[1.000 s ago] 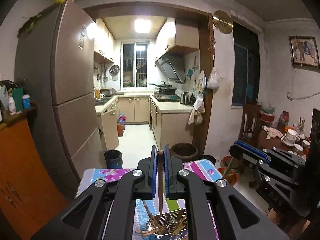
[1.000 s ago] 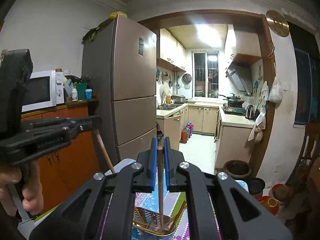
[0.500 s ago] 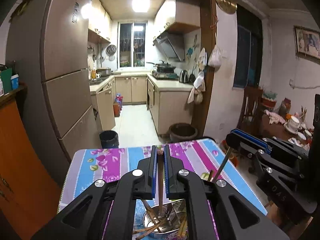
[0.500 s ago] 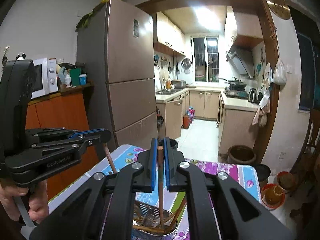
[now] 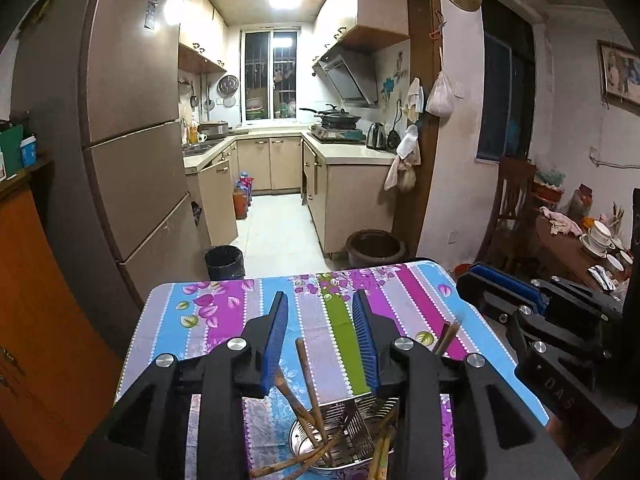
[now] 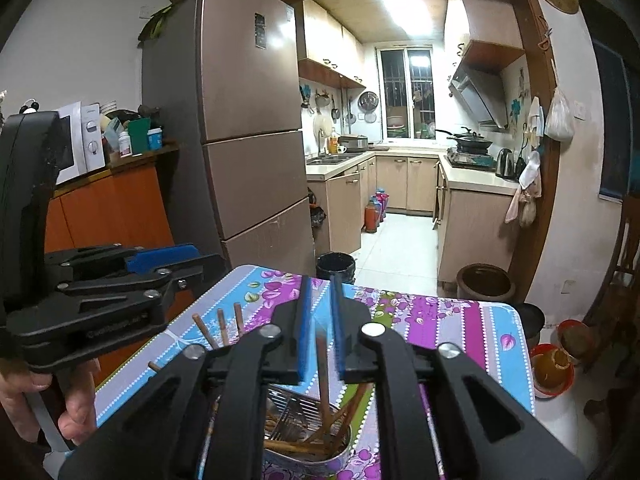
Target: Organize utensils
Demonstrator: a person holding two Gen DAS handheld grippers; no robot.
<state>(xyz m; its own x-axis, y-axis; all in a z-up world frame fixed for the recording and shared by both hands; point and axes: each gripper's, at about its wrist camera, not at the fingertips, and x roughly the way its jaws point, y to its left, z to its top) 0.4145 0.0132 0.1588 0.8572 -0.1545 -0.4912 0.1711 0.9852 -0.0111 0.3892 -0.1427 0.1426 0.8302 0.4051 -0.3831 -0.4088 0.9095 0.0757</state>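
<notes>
Two claws found over the striped desk, both above a steel holder at the bottom centre of each wrist view. Saw the left claw spread wide, gripping nothing, with brown wooden chopsticks leaning in the holder beneath the gap. Saw the right claw parted only narrowly, blue pads either side of a single chopstick that stood nearly upright with its lower end down in the holder; could not make out any pad touching it, so took it as loose rather than pinched. Noted its top end blurred.

Judged the chopsticks light, stiff and thin, smooth enough to slip or swivel in a soft pinch. Judged the upper third of a shaft the best place to take hold, pads flat across it, well clear of the crossed ends below. Expected a tangled one to drag its neighbours or tip the holder, itself probably light.

Found the sticks plain, round and dark brown, blunt-ended, some crossed low over the rim, others fanned upward at lower left of the right wrist view. Spotted a perforated metal divider inside the holder.
</notes>
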